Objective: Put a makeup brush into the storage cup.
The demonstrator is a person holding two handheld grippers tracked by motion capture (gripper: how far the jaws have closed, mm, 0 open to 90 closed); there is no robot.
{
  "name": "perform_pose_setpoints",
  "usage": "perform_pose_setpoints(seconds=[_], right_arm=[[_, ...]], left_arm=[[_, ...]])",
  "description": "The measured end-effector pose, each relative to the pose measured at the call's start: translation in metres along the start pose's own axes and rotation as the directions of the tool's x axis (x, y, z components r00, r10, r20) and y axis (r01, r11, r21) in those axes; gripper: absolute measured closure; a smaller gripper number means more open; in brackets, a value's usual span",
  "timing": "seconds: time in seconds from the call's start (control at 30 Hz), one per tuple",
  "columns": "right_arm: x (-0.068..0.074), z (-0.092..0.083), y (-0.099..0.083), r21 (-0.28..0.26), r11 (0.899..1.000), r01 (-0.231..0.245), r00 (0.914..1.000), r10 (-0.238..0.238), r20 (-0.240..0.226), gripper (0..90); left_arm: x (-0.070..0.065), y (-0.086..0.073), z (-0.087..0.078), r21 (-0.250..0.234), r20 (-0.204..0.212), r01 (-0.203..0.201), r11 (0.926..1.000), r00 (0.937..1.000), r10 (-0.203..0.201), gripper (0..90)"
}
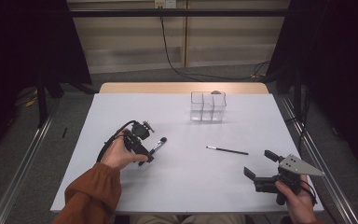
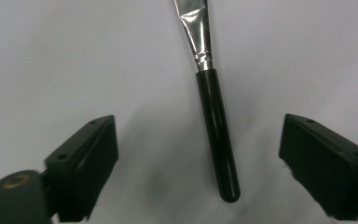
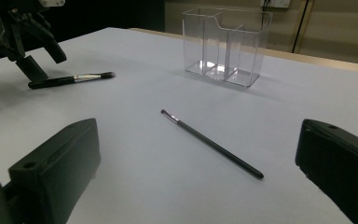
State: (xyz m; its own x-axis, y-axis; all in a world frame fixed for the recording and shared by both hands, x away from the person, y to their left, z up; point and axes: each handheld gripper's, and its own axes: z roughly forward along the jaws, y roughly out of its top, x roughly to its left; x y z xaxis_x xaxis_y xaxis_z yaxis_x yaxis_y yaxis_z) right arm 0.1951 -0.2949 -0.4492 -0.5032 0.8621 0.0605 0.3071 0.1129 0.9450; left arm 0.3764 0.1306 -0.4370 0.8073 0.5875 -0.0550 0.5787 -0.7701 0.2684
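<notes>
A thick brush (image 1: 157,144) with a black handle (image 2: 216,135) and a silver ferrule lies on the white table (image 1: 182,186) at the left. My left gripper (image 1: 144,157) points down over the handle's end. Its jaws stand open on either side of the handle (image 2: 199,123), with a gap on both sides. A thin dark brush (image 1: 227,150) lies flat right of centre, and in the right gripper view it runs diagonally (image 3: 212,143) ahead of the jaws. My right gripper (image 1: 260,163) rests open near the front right corner, a short way from the thin brush.
A clear plastic organiser (image 1: 208,106) with several compartments stands upright at the back of the table, beyond both brushes (image 3: 226,44). In the right gripper view the left gripper (image 3: 37,60) shows far off at the top left. A dark floor and metal rails surround the table.
</notes>
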Motion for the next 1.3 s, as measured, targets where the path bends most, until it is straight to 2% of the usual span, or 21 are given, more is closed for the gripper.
perform_pose_setpoints(seconds=[0.03, 0.1, 0.23, 0.43, 0.67, 0.7, 0.8, 0.97, 1.2, 1.3], right_arm=[[0.000, 0.000, 0.000, 0.000, 1.000, 0.000, 1.0000, 0.000, 0.000, 0.0], [0.000, 0.000, 0.000, 0.000, 1.000, 0.001, 1.0000, -0.001, -0.002, 0.0], [0.000, 0.000, 0.000, 0.002, 1.000, 0.001, 1.0000, -0.001, -0.002, 0.0], [0.000, 0.000, 0.000, 0.005, 1.000, 0.003, 1.0000, -0.003, -0.004, 0.0], [0.000, 0.001, 0.000, 0.008, 1.000, 0.002, 1.0000, -0.002, -0.003, 0.0], [0.000, 0.001, 0.000, 0.009, 1.000, 0.002, 1.0000, -0.002, -0.005, 0.0], [0.001, 0.001, 0.000, 0.009, 1.000, 0.004, 1.0000, -0.004, -0.006, 0.0], [0.001, 0.001, 0.000, 0.007, 1.000, 0.004, 1.0000, -0.004, 0.000, 0.0], [0.001, 0.001, 0.000, 0.008, 1.000, 0.004, 1.0000, -0.004, -0.007, 0.0], [0.001, 0.000, 0.000, 0.010, 1.000, 0.002, 1.0000, -0.002, -0.006, 0.0]], left_arm=[[-0.001, 0.000, 0.001, -0.004, 0.000, 0.005, 1.0000, 1.0000, -0.005, 16.1], [-0.001, 0.000, 0.001, 0.007, -0.011, -0.012, 0.9999, 0.9999, 0.012, 20.9], [-0.003, 0.001, 0.003, 0.028, 0.007, -0.010, 0.9996, 0.9999, 0.010, 30.8], [-0.006, 0.001, 0.007, 0.057, 0.008, 0.004, 0.9984, 1.0000, -0.005, 45.9], [-0.011, 0.003, 0.010, 0.090, -0.024, 0.007, 0.9960, 0.9997, -0.005, 52.1], [-0.011, 0.003, 0.010, 0.093, -0.023, 0.005, 0.9957, 0.9997, -0.003, 57.3], [-0.013, 0.004, 0.010, 0.101, -0.021, 0.017, 0.9948, 0.9997, -0.015, 62.1], [-0.010, 0.005, 0.011, 0.106, -0.020, 0.059, 0.9926, 0.9982, -0.057, 70.2], [-0.010, 0.008, 0.012, 0.137, -0.025, 0.045, 0.9895, 0.9988, -0.042, 77.9], [-0.011, 0.008, 0.012, 0.136, -0.031, 0.047, 0.9896, 0.9986, -0.043, 79.8]])
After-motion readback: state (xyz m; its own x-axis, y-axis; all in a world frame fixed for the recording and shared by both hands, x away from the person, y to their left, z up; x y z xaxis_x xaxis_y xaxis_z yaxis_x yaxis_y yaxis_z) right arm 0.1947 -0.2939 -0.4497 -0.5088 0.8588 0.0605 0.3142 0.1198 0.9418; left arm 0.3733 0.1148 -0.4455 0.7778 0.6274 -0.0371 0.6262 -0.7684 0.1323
